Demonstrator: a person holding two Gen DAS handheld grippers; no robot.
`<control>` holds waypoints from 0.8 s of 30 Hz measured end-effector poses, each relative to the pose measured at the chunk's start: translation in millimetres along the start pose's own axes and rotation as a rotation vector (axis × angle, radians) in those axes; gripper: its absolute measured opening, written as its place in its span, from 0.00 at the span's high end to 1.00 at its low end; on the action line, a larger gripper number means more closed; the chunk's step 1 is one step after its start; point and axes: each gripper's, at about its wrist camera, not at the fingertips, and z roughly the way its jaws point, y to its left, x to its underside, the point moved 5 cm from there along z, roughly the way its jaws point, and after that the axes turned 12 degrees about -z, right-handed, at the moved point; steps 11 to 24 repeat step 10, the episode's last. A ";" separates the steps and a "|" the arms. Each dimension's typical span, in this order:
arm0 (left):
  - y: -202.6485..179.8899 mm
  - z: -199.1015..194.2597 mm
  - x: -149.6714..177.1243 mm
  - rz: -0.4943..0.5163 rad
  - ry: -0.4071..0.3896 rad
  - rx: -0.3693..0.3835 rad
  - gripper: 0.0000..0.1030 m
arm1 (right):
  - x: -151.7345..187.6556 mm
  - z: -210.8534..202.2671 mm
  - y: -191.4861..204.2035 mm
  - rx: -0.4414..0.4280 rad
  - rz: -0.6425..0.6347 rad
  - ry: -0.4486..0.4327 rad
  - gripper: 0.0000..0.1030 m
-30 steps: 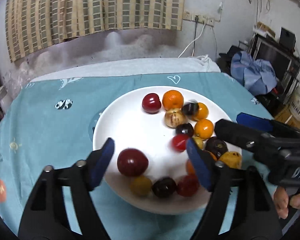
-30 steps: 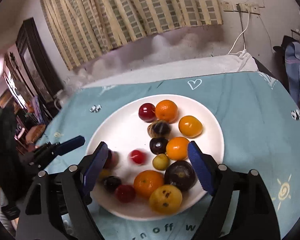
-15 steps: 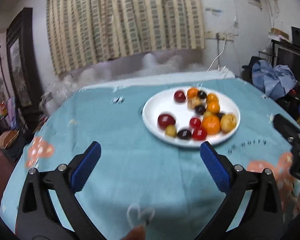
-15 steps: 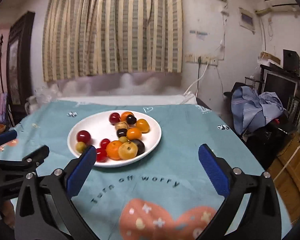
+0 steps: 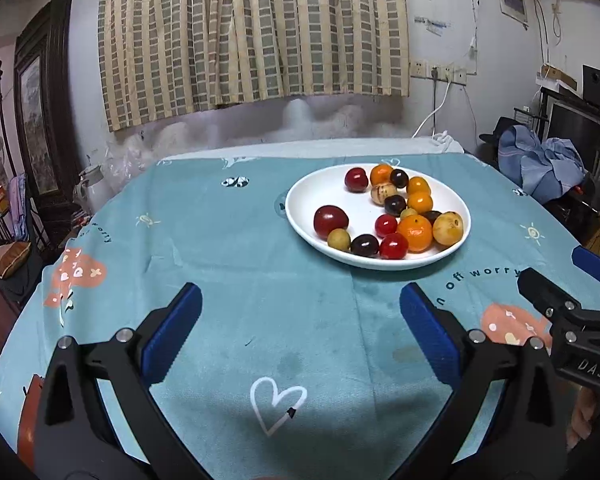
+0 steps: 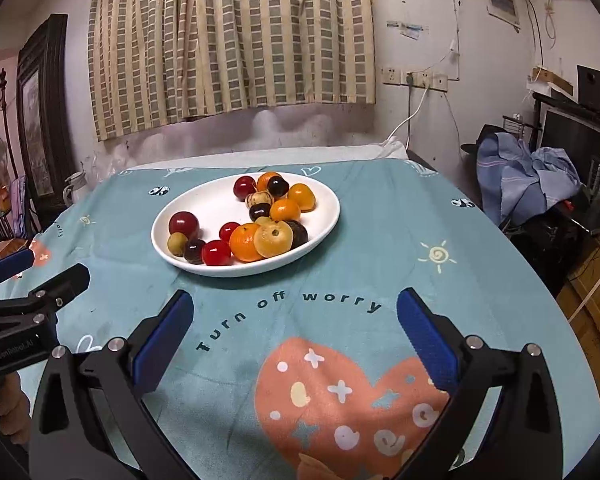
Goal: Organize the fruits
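Observation:
A white plate [image 5: 312, 190] [image 6: 204, 200] holds several small fruits: red, orange, dark purple, yellow-green and tan ones. A big red fruit [image 5: 331, 221] [image 6: 183, 223] lies at its left side. An orange [image 5: 415, 233] [image 6: 245, 242] and a yellow fruit [image 5: 447, 228] [image 6: 273, 238] lie at the near side. My left gripper [image 5: 300, 328] is open and empty, over the tablecloth well short of the plate. My right gripper [image 6: 294, 330] is open and empty, also short of the plate. Each gripper shows at the edge of the other's view.
The round table wears a teal printed cloth [image 5: 228, 264] [image 6: 400, 248]. A white cloth [image 6: 300, 154] lies at the far edge under a checked curtain. A heap of blue clothes [image 6: 528, 176] and shelves stand at the right; a dark cabinet [image 5: 40, 128] at the left.
Both grippers have pulled back and up from right above the plate to the near part of the table. Both stay open and empty. The fruits lie as before.

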 end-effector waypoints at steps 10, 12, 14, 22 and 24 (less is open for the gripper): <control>-8.9 -7.0 -1.8 0.029 -0.010 0.047 0.02 | -0.9 -4.8 6.6 -0.002 -0.026 -0.008 0.01; -8.9 -7.0 -1.8 0.029 -0.010 0.047 0.02 | -0.9 -4.8 6.6 -0.002 -0.026 -0.008 0.01; -8.9 -7.0 -1.8 0.029 -0.010 0.047 0.02 | -0.9 -4.8 6.6 -0.002 -0.026 -0.008 0.01; -8.9 -7.0 -1.8 0.029 -0.010 0.047 0.02 | -0.9 -4.8 6.6 -0.002 -0.026 -0.008 0.01; -8.9 -7.0 -1.8 0.029 -0.010 0.047 0.02 | -0.9 -4.8 6.6 -0.002 -0.026 -0.008 0.01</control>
